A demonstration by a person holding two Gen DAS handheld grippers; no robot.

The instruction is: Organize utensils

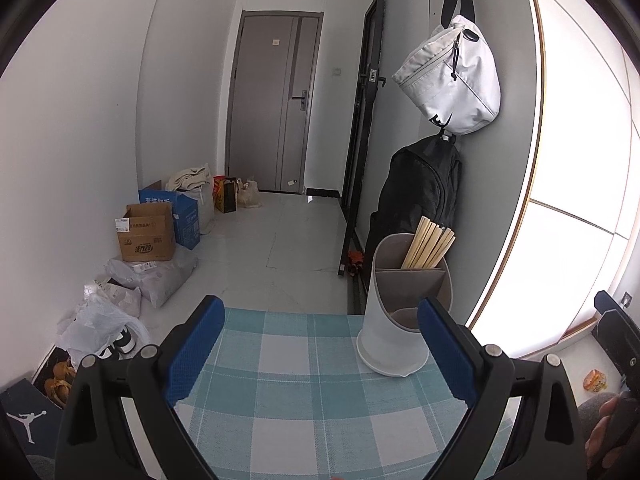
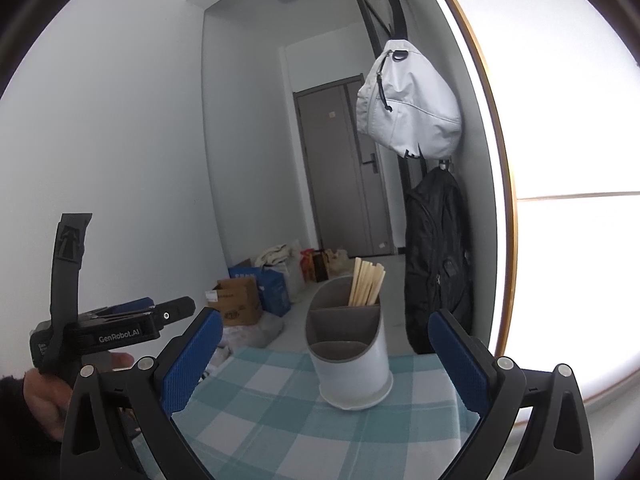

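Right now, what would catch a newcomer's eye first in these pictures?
Probably the white utensil holder on the checked tablecloth, with wooden chopsticks bunched in its rear compartment. Behind it, a white bag hangs above a black backpack on the wall, beside a glaring window.

Strong daylight pouring in from the window (image 1: 580, 160) on the right, blown out to pure white, no detail. Wall (image 1: 72, 140) opposite evenly lit, shadows soft. Heavy fisheye bend at edges, black vignette in corners. Centre sharp, slight blur twd rim in both views.
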